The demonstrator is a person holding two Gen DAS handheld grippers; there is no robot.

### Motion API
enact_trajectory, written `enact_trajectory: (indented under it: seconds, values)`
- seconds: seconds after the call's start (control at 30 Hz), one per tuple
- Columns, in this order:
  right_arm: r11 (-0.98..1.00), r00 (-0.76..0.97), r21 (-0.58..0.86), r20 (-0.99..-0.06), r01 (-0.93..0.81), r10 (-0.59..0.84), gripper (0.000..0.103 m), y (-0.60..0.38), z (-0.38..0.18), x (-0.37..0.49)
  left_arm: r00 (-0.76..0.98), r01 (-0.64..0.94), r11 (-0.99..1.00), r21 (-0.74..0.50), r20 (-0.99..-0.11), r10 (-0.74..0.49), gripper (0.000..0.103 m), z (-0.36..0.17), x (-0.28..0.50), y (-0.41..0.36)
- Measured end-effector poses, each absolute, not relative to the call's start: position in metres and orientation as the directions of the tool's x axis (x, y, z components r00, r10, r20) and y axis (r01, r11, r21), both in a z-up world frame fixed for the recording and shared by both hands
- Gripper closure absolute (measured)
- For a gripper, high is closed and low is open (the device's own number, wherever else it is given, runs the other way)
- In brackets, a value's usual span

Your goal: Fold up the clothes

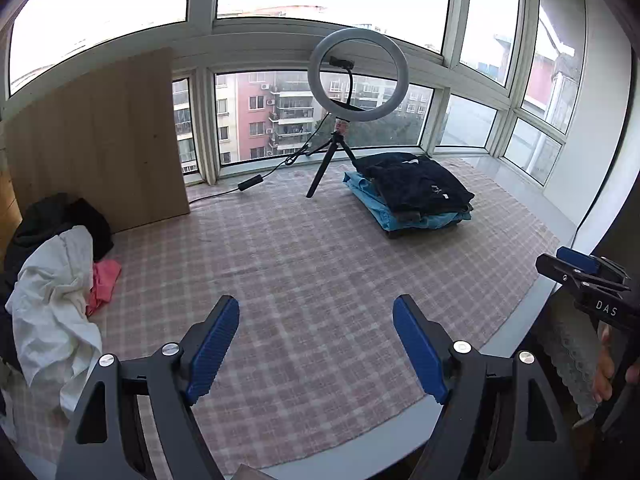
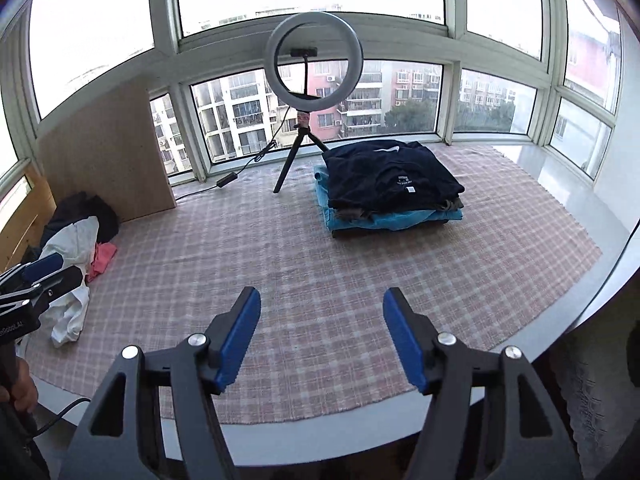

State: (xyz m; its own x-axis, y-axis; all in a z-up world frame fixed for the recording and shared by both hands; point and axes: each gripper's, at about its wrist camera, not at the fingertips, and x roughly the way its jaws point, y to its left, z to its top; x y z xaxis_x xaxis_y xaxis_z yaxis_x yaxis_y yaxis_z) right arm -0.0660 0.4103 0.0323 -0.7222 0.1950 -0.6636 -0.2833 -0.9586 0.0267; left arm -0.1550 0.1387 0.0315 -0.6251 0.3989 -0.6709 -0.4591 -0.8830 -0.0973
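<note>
Two piles: loose heap far left (white, pink, dark), folded stack far right by the ring light. Bare cloth between. My left claw and right claw both gape, empty. Heap looks light, limp; I'd pinch a hem or shoulder seam.

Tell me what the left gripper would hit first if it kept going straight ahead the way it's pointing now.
Probably the checked cloth itself. The open left gripper points over a bare stretch of it; the ring light tripod stands further along that line, though depth is uncertain.
</note>
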Motion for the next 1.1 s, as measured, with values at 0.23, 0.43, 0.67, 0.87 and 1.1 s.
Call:
enact_trajectory:
  seconds: [0.23,0.43,0.67,0.87,1.1]
  values:
    - [-0.97,-0.755,-0.011,-0.626,-0.243,0.197,0.035,0.357,0.045,-0.023,-0.648,-0.475,-0.873,-0.114,-0.626,0.434,0.025,0.049,-0.104,0.105]
    - [-0.969,-0.761,-0.022,-0.615,-0.245,0.206,0.035,0.334,0.048,0.004,-0.645,-0.511,-0.848,-0.144,-0.587,0.489,0.025,0.063,-0.071,0.086]
    - [-0.965,-0.764,-0.036,-0.604,-0.261,0.229,0.035,0.319,0.051,0.026,-0.653,-0.526,-0.839,-0.138,-0.567,0.502,0.025,0.067,-0.052,0.077]
    - [-0.963,-0.761,-0.038,-0.605,-0.268,0.235,0.035,0.312,0.05,0.033,-0.661,-0.517,-0.846,-0.13,-0.567,0.491,0.024,0.067,-0.045,0.072]
    - [-0.966,-0.763,-0.042,-0.604,-0.257,0.229,0.035,0.31,0.051,0.03,-0.675,-0.506,-0.853,-0.127,-0.557,0.484,0.024,0.068,-0.046,0.068]
